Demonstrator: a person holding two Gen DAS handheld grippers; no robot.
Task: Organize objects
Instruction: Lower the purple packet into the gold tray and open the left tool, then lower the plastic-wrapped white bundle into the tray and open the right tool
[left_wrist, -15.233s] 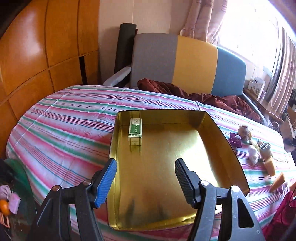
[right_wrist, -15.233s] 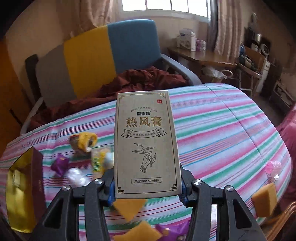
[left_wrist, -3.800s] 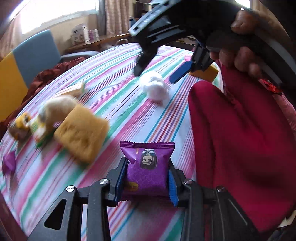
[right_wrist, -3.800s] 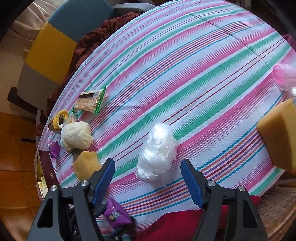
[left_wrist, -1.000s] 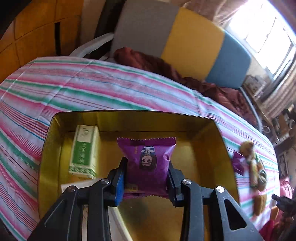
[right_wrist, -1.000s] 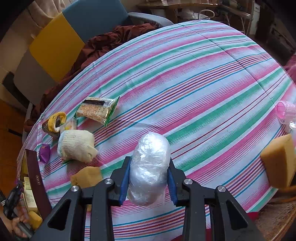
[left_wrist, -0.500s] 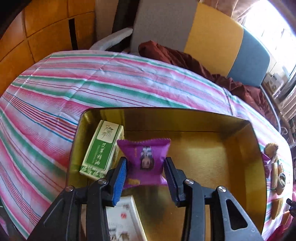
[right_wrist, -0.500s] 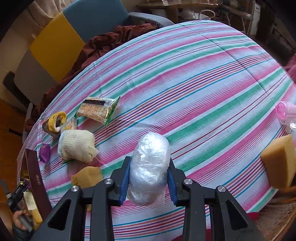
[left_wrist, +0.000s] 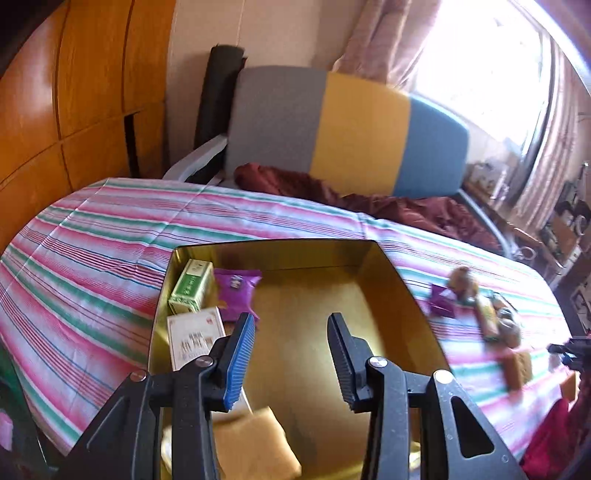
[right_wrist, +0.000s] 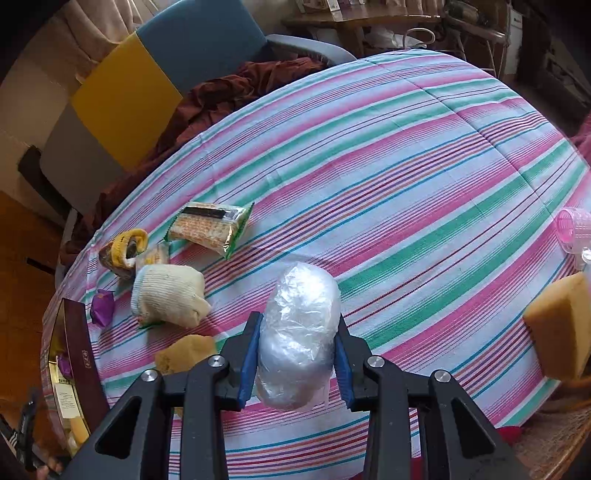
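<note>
My left gripper (left_wrist: 291, 343) is open and empty above the gold tin box (left_wrist: 402, 291). Inside the box lie a purple snack packet (left_wrist: 236, 291), a green box (left_wrist: 190, 284), a white-and-red box (left_wrist: 192, 338) and a tan sponge (left_wrist: 255, 446). My right gripper (right_wrist: 297, 354) is shut on a clear plastic-wrapped bundle (right_wrist: 299, 328) just above the striped tablecloth (right_wrist: 406, 155). The tin box (right_wrist: 79, 354) shows at the left edge of the right wrist view.
On the cloth lie a cracker pack (right_wrist: 212, 227), a cream knitted sock (right_wrist: 168, 295), a yellow-brown roll (right_wrist: 123, 249), a small purple wrapper (right_wrist: 102, 308), tan sponges (right_wrist: 184, 354) (right_wrist: 561, 328) and a pink cup (right_wrist: 574, 229). A grey-yellow-blue chair (left_wrist: 343, 133) stands behind.
My left gripper has opened and let the purple packet go; it now lies in the box beside the green box, and the gripper has drawn back. My right gripper still holds the bundle.
</note>
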